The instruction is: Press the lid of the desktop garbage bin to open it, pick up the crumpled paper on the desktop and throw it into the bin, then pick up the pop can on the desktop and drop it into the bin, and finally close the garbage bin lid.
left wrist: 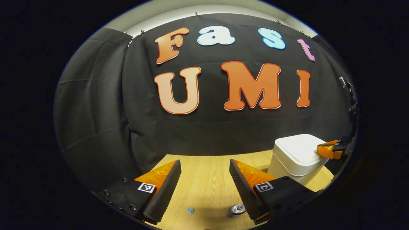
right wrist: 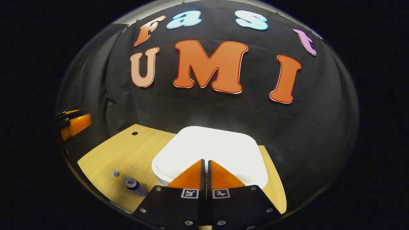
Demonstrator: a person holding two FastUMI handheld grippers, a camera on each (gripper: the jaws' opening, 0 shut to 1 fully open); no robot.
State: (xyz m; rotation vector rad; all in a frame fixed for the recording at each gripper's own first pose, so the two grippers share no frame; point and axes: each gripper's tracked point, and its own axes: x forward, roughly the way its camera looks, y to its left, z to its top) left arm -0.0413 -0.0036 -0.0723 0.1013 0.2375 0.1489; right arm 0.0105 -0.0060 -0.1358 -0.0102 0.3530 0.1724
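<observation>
Nearest you, the right gripper (right wrist: 205, 166) has its fingers pressed together with nothing between them, tips over the front edge of the bin lid (right wrist: 211, 143); whether they touch it I cannot tell; your left gripper (left wrist: 204, 169) hangs spread wide and empty above the desktop (left wrist: 204, 172). The garbage bin (left wrist: 298, 159) stands at the right of the table with its lid down, so I judge the press is the step in hand; the lid looks like stiff, smooth plastic and the bin light enough to skid, so push straight down near that front edge rather than sideways. The pop can (right wrist: 134, 185) lies on its side left of the bin, near your left gripper's fingers; thin, round and slippery, it may roll or dent, so take it across the middle of its body. The crumpled paper I cannot make out. The desktop is pale wood grain; black cloth walls the booth behind.
</observation>
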